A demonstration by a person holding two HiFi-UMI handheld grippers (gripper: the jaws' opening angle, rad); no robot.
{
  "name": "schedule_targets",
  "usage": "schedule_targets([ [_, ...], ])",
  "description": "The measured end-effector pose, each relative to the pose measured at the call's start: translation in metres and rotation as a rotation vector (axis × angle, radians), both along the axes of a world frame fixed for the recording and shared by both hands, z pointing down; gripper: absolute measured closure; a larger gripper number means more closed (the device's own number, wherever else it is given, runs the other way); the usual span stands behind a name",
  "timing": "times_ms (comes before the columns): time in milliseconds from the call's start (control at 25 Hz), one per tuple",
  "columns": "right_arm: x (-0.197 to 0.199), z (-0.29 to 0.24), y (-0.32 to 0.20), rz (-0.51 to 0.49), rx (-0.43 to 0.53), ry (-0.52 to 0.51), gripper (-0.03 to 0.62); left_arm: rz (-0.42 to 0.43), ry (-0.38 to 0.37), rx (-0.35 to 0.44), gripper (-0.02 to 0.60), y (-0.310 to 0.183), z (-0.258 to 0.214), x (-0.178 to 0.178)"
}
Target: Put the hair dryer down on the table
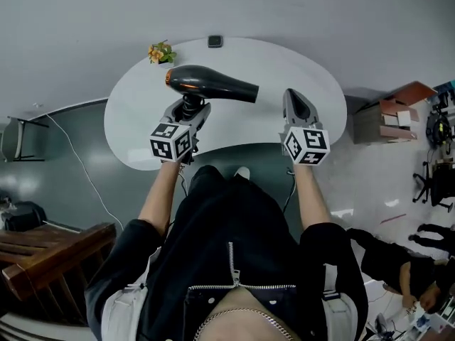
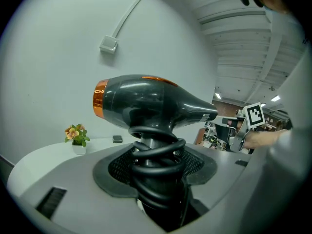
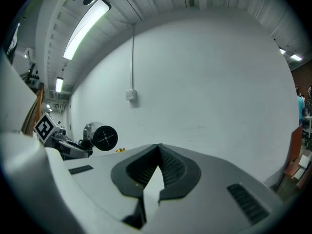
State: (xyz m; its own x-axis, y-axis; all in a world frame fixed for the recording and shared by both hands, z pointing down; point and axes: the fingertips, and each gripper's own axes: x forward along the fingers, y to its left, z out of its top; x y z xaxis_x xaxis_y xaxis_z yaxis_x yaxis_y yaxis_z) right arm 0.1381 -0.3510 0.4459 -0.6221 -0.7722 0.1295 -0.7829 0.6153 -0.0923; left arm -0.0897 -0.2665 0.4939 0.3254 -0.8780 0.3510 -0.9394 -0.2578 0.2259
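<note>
A dark grey hair dryer [image 1: 210,84] with an orange back ring hangs above the white oval table [image 1: 135,130], nozzle pointing right. My left gripper [image 1: 190,111] is shut on its handle, which has the black cord coiled around it [image 2: 156,165]. The dryer body [image 2: 146,104] fills the middle of the left gripper view. My right gripper [image 1: 298,105] is a little to the right of the nozzle, shut with nothing between its jaws [image 3: 157,167]. From the right gripper view the dryer's nozzle end [image 3: 105,138] shows at the left.
A small pot of orange flowers [image 1: 161,52] and a small dark square object [image 1: 215,41] sit at the table's far edge. A wooden bench [image 1: 50,251] stands lower left, cardboard boxes [image 1: 391,116] to the right. A white cable [image 1: 78,162] runs across the floor.
</note>
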Motion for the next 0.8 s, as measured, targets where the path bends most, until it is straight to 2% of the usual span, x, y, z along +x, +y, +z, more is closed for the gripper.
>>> schedule_targets([
  [280,0.002,0.007,-0.030,0.000,-0.015,-0.005,0.588,-0.008,0.006,-0.006,0.325,-0.030,0.006,0.003],
  [600,0.014,0.001,-0.050,0.034,-0.013,0.005,0.588,0.036,0.026,-0.019,0.325,-0.067,0.011,0.017],
  [800,0.024,0.012,-0.053,0.073,-0.045,0.013,0.588,0.073,0.022,-0.070,0.325,-0.084,0.030,0.024],
])
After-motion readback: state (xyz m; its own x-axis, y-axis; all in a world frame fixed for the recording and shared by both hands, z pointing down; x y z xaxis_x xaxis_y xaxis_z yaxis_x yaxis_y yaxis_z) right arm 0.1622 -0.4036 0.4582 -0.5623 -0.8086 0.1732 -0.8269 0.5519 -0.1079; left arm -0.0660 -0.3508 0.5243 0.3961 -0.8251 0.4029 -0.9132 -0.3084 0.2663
